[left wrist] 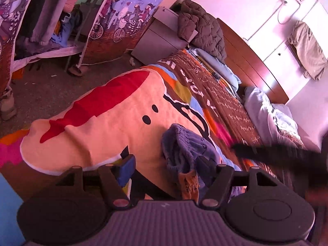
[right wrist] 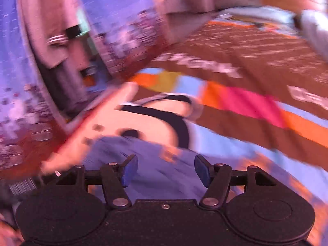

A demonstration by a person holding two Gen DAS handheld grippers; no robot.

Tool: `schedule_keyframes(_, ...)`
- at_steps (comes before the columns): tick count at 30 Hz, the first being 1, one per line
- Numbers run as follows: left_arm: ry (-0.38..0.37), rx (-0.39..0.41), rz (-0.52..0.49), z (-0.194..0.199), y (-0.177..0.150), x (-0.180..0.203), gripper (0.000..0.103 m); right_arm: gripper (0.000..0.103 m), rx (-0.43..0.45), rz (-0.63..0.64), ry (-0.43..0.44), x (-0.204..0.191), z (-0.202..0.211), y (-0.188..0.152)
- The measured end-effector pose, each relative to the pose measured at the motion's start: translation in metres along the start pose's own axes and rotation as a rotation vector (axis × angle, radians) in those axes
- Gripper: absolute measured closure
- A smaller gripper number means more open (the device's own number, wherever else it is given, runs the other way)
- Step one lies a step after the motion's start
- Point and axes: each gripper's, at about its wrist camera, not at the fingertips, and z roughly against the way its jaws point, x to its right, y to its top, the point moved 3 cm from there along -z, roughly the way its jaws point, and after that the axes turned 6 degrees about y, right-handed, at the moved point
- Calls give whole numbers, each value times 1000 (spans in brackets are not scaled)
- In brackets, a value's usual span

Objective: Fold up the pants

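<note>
The blue-grey pants (left wrist: 184, 149) lie bunched on the colourful cartoon bedspread (left wrist: 106, 123), with an orange label (left wrist: 189, 184) showing. My left gripper (left wrist: 166, 170) is open just above them; its left finger pad (left wrist: 127, 170) is clear, and the right finger is partly hidden behind the fabric. In the right wrist view, heavily blurred by motion, my right gripper (right wrist: 166, 172) is open and empty, with the pants (right wrist: 160, 153) spread just ahead of its blue pads (right wrist: 202, 172). A dark blurred shape (left wrist: 276, 153) crosses at the right of the left view.
A wooden headboard (left wrist: 252, 65) and pillows (left wrist: 264, 110) lie at the bed's far end. A dark puffer jacket (left wrist: 201, 28) sits on a bedside cabinet (left wrist: 160, 32). A fabric wardrobe (left wrist: 123, 20) and shoes (left wrist: 7, 104) stand on the floor at left.
</note>
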Motion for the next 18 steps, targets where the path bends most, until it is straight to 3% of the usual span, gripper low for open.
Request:
schedule_keyframes(3, -7, -6, -28, -3, 0, 5, 21, 37, -93, 27, 176, -18, -36, 35)
schedule_keyframes(5, -10, -8, -58, -5, -2, 11, 17, 38, -174, 27, 222, -29, -61, 49)
schedule_keyframes(6, -8, -9, -71, -5, -3, 13, 16, 38, -236, 34, 228, -36, -73, 53)
schedule_keyframes(10, -22, -10, -62, -5, -2, 12, 15, 68, -387, 190, 128, -60, -102, 49)
schedule_keyframes(13, -29, -10, -56, -5, -2, 11, 15, 85, -358, 177, 111, -55, -101, 46)
schedule_keyframes(14, -29, -10, -58, -5, -2, 11, 15, 102, -331, 153, 107, -50, -97, 47)
schedule_keyframes(18, -40, -18, -75, -9, 0, 14, 10, 103, -210, 105, 132, -36, -70, 54)
